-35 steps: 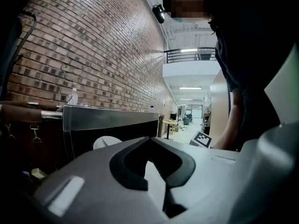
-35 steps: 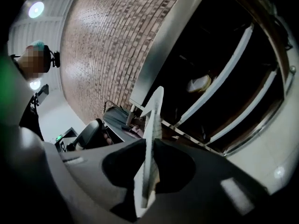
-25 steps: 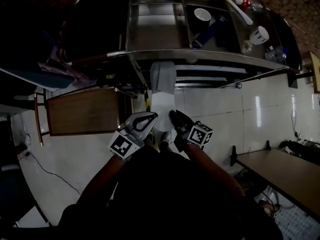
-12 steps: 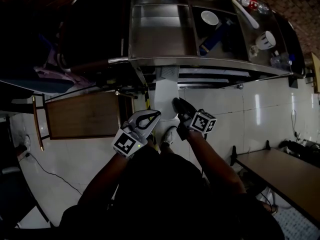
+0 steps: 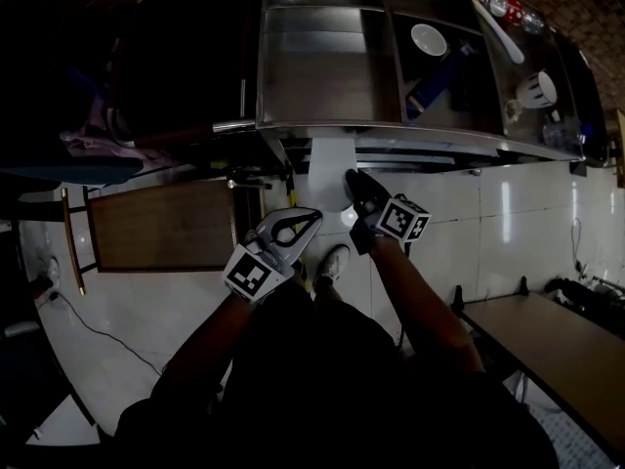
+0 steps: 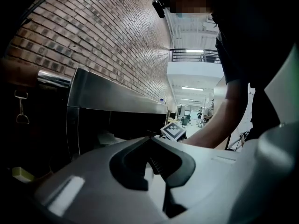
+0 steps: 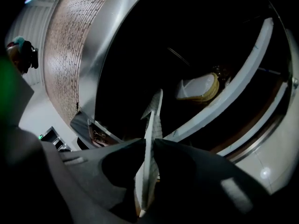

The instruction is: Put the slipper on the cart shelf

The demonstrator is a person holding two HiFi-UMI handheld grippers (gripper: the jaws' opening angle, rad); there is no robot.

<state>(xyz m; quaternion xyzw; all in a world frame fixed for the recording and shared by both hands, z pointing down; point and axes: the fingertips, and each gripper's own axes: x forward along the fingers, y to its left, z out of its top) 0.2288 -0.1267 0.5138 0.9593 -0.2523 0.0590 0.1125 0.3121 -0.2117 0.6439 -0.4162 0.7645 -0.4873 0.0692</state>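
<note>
the right tongs [image 5: 355, 182] are closed on the slipper [image 5: 327, 164], nipping its thin white sole from both sides. in the right gripper view the slipper [image 7: 153, 118] stands edge-on between the dark jaws of the right tongs [image 7: 147, 143], and its free end pokes out past the tips towards the dark inside of the cart [image 7: 91, 55]. seen from the head view, the slipper reaches from the tongs up to the front rim of the steel cart [image 5: 322, 125], with its far end tucked under that rim, just at the level of the lower shelf [image 5: 420, 152] rails.

the left tongs [image 5: 311, 219] are held just left of the right pair, off the slipper. in the left gripper view the left tongs [image 6: 150, 140] have their tips together and nothing is between them.

deep on a shelf inside the cart lies a pale thing with a tan edge [image 7: 198, 88]; whether it is a second slipper is hard to tell. the cart's top carries a white bowl [image 5: 428, 39] and a mug [image 5: 537, 88]. a wooden bench [image 5: 161, 225] stands on the tiled floor [image 5: 488, 223] to the left of the cart, and the person's shoe [image 5: 334, 262] shows between the two arms.
</note>
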